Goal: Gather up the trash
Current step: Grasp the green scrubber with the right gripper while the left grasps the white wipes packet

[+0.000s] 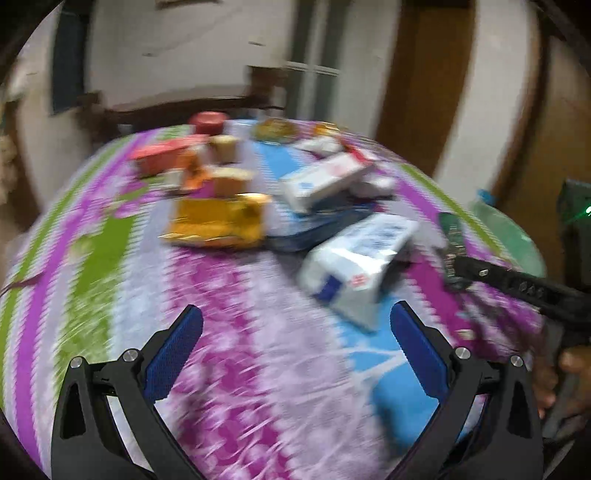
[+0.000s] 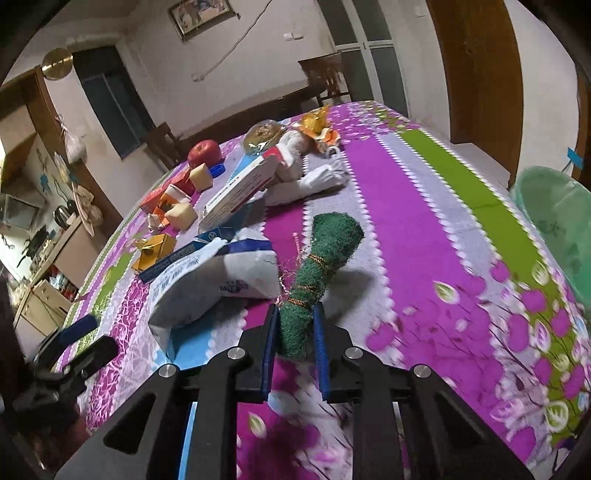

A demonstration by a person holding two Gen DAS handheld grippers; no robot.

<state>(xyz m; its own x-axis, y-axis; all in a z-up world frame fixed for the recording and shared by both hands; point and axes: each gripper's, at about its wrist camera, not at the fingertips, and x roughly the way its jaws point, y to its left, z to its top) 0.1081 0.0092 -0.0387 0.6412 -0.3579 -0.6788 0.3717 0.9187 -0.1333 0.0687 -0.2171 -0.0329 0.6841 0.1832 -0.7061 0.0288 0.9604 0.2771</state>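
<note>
Here the right gripper (image 2: 295,328) is pinching the soft, light green roll (image 2: 319,273) by its near end, while the left gripper (image 1: 295,347) is gaping wide over the table (image 1: 258,369).

Pale walls; wood door (image 2: 476,66); framed pic (image 2: 199,14); dark window (image 2: 110,107).

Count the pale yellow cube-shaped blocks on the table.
2. One pale yellow block sits just in front of the red apple; the other lies nearer the camera, beside the orange cartons. More may be hidden behind the boxes.
</note>
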